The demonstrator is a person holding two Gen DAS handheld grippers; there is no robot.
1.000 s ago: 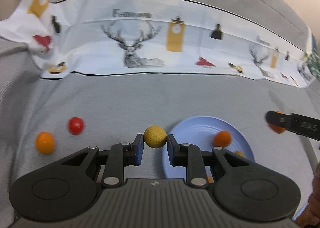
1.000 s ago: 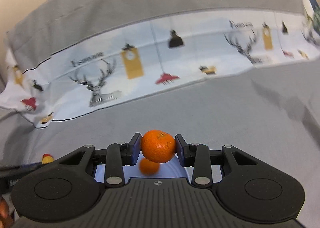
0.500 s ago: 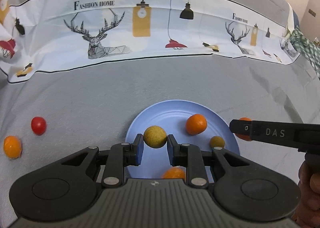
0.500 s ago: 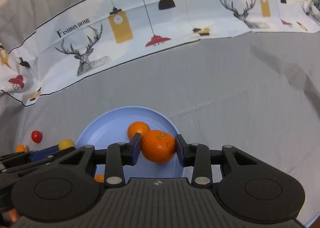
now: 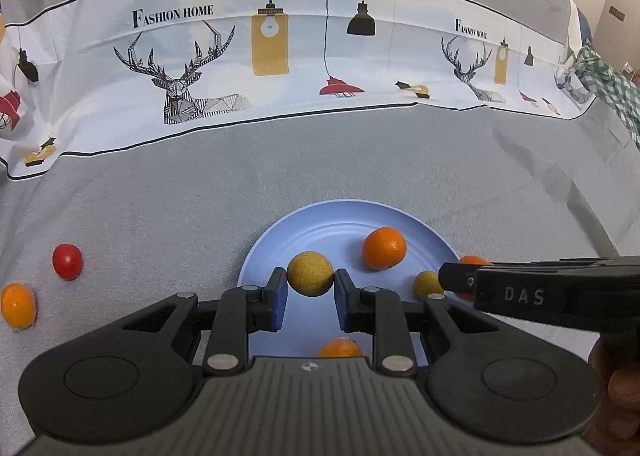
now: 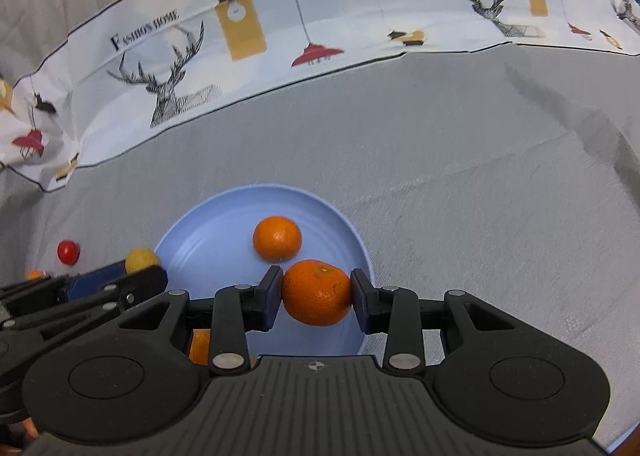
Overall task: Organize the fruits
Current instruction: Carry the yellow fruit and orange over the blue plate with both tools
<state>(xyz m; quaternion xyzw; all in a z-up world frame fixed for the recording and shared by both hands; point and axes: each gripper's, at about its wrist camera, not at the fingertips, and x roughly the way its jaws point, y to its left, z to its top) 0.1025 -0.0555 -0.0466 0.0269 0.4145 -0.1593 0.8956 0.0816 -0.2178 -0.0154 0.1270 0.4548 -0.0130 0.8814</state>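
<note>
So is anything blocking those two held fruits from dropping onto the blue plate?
Nothing visible. The yellow fruit in the left gripper and the mandarin in the right gripper both hang over bare parts of the blue plate.

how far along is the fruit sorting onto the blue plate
Done: three fruits lie on the round blue plate: an orange mandarin, a small yellow fruit and another orange one.
In hand: the left gripper holds a yellow round fruit, the right gripper a large orange mandarin, both over the plate.
Left: a red tomato and a small orange fruit on the grey cloth.
</note>
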